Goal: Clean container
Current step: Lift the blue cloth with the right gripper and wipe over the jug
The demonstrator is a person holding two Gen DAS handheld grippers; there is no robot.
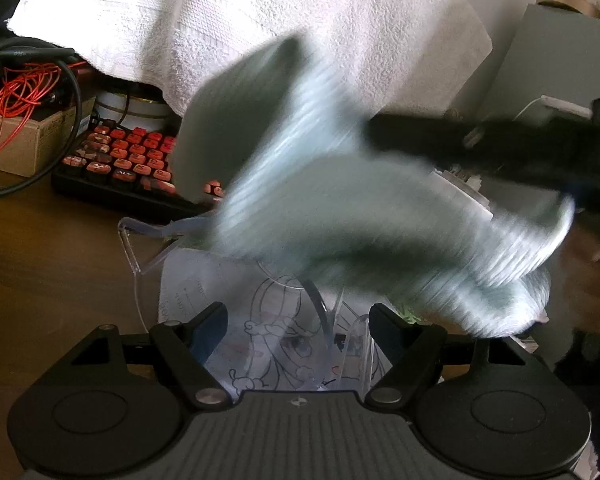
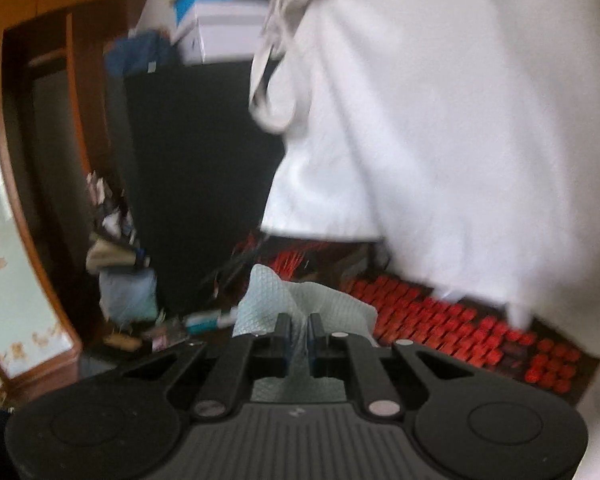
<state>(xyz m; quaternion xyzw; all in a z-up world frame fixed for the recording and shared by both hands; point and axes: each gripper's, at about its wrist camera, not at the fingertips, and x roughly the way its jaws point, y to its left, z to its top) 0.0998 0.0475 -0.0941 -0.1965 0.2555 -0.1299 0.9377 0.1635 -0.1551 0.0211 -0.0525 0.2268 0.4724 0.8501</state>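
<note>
left gripper (image 1: 298, 330), fingers apart around a clear plastic container (image 1: 284, 320) on the wooden tabletop (image 1: 52, 256); right gripper (image 2: 299, 334) pinches a pale green cloth (image 2: 300, 300), blurred above. unclamped, the container could tip or slide.

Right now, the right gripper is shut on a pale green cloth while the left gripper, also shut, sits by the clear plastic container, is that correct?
Not quite: the left gripper is open, its fingers spread either side of the clear plastic container, as the left wrist view shows. The right gripper is indeed shut on the pale green cloth.
</note>
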